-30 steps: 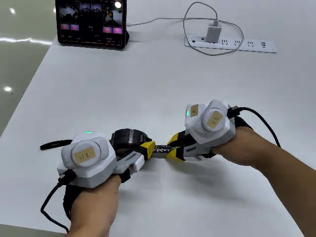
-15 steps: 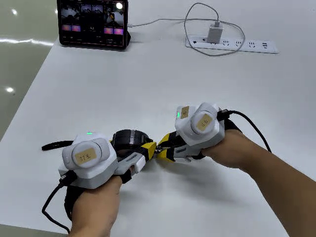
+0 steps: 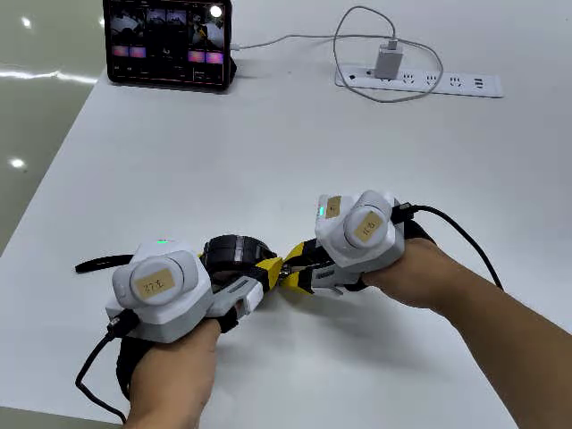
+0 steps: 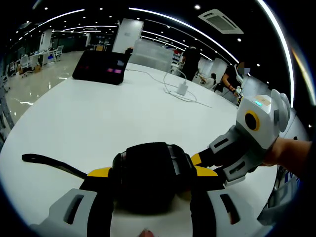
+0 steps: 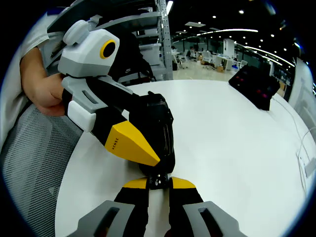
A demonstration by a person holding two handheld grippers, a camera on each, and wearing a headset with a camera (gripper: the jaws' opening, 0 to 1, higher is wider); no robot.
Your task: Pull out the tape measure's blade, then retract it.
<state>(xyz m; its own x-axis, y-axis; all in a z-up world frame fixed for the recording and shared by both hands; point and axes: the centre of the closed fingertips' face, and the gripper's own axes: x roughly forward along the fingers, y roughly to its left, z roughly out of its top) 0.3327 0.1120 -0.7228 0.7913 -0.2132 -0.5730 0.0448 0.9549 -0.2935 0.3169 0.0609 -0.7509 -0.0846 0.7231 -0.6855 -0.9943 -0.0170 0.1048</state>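
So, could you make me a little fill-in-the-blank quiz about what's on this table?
The left claw is shut on a black ____.
The right claw pinches the tip of its ____.
A white charger is plugged into the ____ strip.
The ____ by the far edge has a lit screen.
Missing: tape measure; blade; power; tablet.

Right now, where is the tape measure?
In the head view, the tape measure sits low, left of centre, clamped in the left gripper; the right gripper pinches its blade tip alongside.

Bright, even overhead light; soft shadows; fisheye warp at edges.
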